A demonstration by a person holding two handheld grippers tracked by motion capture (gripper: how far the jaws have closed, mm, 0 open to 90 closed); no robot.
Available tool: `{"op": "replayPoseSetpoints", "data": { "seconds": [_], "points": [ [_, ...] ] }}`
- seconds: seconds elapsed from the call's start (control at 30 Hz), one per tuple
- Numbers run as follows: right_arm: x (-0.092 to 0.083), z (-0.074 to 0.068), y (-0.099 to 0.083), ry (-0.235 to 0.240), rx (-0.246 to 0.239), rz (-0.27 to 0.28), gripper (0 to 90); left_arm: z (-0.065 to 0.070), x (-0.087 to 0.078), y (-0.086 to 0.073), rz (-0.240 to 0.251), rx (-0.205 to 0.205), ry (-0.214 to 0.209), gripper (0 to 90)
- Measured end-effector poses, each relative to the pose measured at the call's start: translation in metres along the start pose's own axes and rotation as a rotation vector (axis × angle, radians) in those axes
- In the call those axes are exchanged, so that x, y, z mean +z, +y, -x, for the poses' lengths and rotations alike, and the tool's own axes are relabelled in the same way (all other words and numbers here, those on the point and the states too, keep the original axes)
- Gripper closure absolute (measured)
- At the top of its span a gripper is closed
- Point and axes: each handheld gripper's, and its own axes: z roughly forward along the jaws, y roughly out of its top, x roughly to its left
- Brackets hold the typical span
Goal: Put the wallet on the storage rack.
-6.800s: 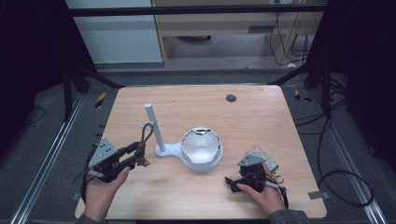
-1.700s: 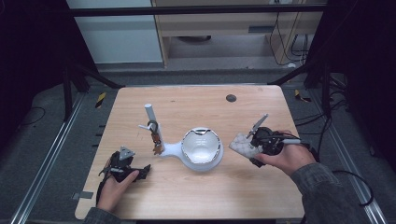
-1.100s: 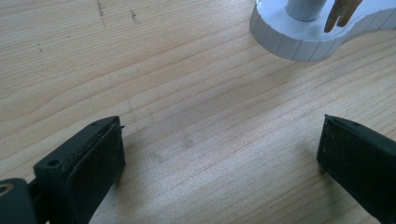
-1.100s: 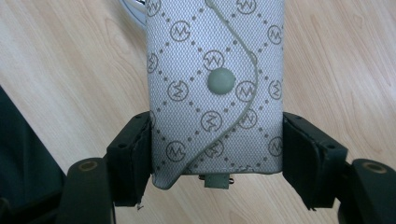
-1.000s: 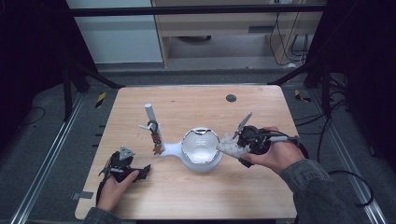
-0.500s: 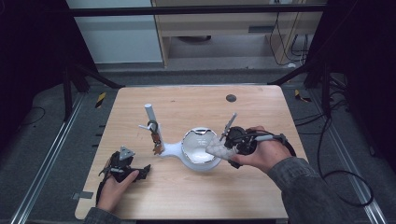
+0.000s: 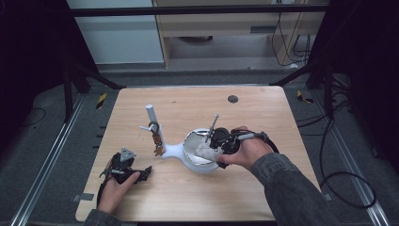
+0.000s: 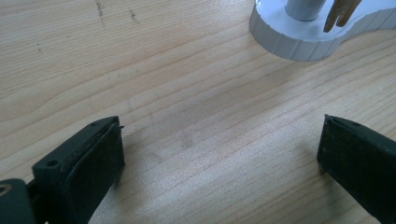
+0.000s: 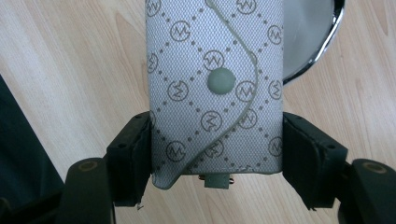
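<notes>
Pouch held over the bowl

Pouch, pale grey with a monogram print and a round snap on its curved flap, sits clamped between the two black jaws of the right gripper, one jaw pressed against each side. In the high view the right gripper holds the pouch above the white bowl, which sits near the middle of the desk. The right gripper view shows the bowl's shiny rim past the pouch. A white stand with an upright post rises just left of the bowl, small brown items hanging from it. The left gripper rests near the desk's front left corner, held in the left hand. Its jaws stand wide apart over bare wood, the stand's base ahead of them.
</notes>
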Motion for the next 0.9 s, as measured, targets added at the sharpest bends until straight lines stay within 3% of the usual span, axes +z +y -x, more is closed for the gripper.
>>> {"op": "replayPoseSetpoints", "data": {
  "seconds": [0.9],
  "points": [
    [0.017, 0.002, 0.021, 0.022, 0.007, -0.031, 31.2, 0.0, 0.0, 0.0, -0.001, 0.001, -0.002, 0.0]
  ]
}}
